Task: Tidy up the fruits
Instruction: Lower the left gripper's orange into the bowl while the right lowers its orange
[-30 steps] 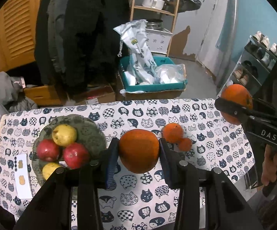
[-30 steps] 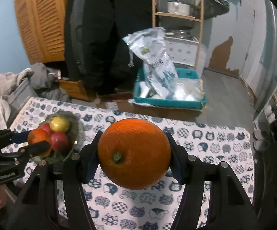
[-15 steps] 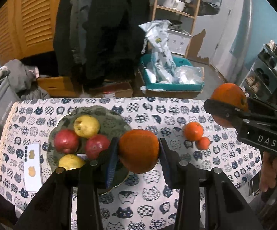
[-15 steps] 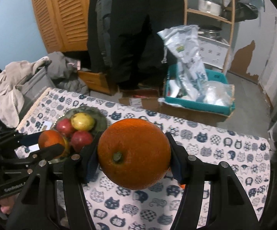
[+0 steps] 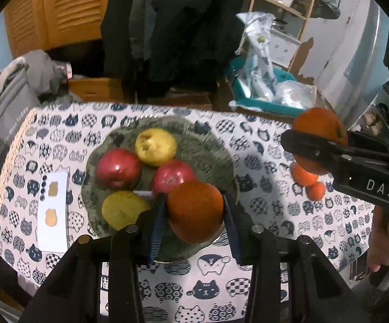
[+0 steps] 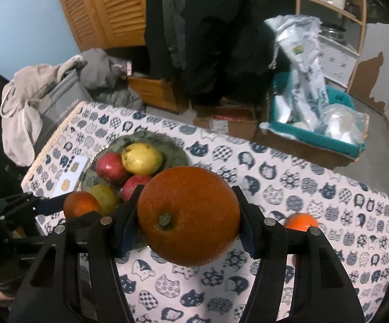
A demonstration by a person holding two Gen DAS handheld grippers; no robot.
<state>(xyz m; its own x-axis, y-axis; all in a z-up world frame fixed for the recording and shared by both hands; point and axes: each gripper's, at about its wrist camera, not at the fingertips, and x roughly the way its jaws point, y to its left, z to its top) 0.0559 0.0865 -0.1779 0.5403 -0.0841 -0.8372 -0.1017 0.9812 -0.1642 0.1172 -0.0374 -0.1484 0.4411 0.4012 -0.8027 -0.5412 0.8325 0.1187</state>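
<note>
My left gripper (image 5: pixel 194 212) is shut on an orange (image 5: pixel 195 210) and holds it over the near right edge of the green plate (image 5: pixel 216 145). The plate holds two red apples (image 5: pixel 117 168) and two yellow fruits (image 5: pixel 155 146). My right gripper (image 6: pixel 187 215) is shut on a larger orange (image 6: pixel 187 215) above the table, right of the plate (image 6: pixel 173 145); it shows in the left wrist view too (image 5: pixel 319 130). Two small oranges (image 5: pixel 305 175) lie on the cat-print cloth (image 5: pixel 261 282) at the right.
A white card (image 5: pixel 53 202) lies left of the plate. Beyond the table's far edge are a teal bin with plastic bags (image 5: pixel 264 88), cardboard boxes, hanging dark coats, a wooden shelf and a grey bag with clothes (image 6: pixel 41 99) at the left.
Both grippers moved left toward the plate with their oranges. The left orange now hangs over the plate's near right edge; earlier it was right of the plate.
</note>
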